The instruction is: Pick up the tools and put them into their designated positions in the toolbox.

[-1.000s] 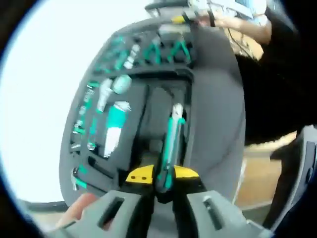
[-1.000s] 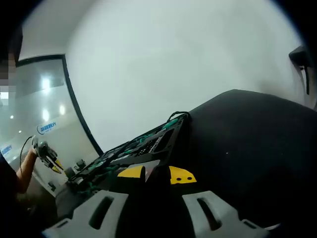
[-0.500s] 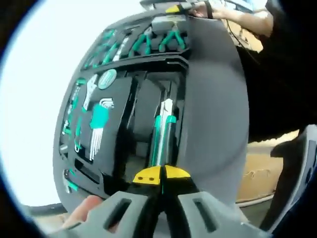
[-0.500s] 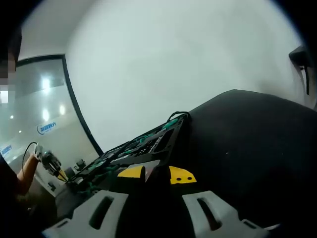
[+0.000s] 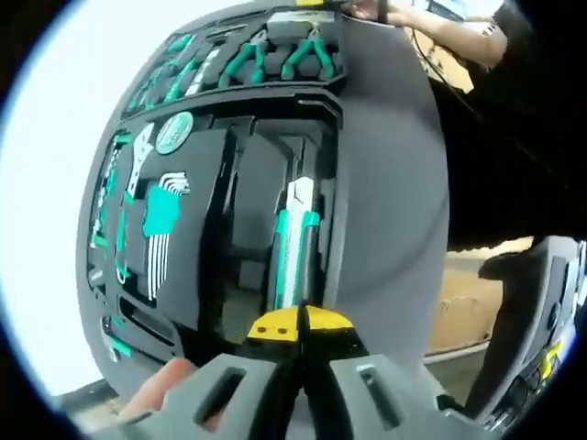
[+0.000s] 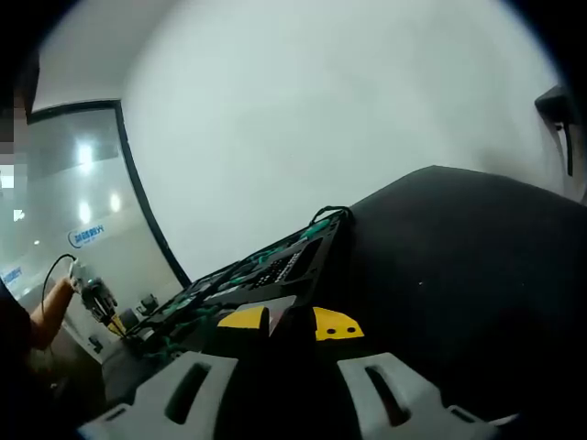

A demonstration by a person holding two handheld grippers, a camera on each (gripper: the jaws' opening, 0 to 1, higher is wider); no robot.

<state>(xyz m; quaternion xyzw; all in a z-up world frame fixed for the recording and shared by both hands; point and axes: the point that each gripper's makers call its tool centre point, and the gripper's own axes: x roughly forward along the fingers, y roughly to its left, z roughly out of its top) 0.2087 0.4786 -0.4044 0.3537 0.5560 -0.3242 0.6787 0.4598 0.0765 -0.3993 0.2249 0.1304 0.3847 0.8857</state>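
Observation:
The open toolbox [image 5: 394, 183] has a grey shell and a black foam tray holding teal-handled tools. A teal, black and white utility knife [image 5: 293, 243] lies in a long slot of the tray. My left gripper [image 5: 298, 323] is just behind the knife's near end, its yellow tips pressed together with nothing between them. In the right gripper view, the toolbox tray [image 6: 266, 266] is seen edge-on. My right gripper [image 6: 289, 323] stays low over a black surface [image 6: 459, 275], its yellow tips apart.
The tray also holds a hex key set [image 5: 160, 229], a wrench [image 5: 142, 156], a round tape measure [image 5: 172, 133] and pliers [image 5: 312, 55]. A person's fingers [image 5: 160, 399] show beside my left gripper. A person's arm [image 5: 440, 27] reaches in at the far side. A hand with a tool [image 6: 92, 298] is far left.
One second ago the left jaws held the utility knife; they have let it go into its slot and shut. The left view has drawn back. The right gripper has not moved.

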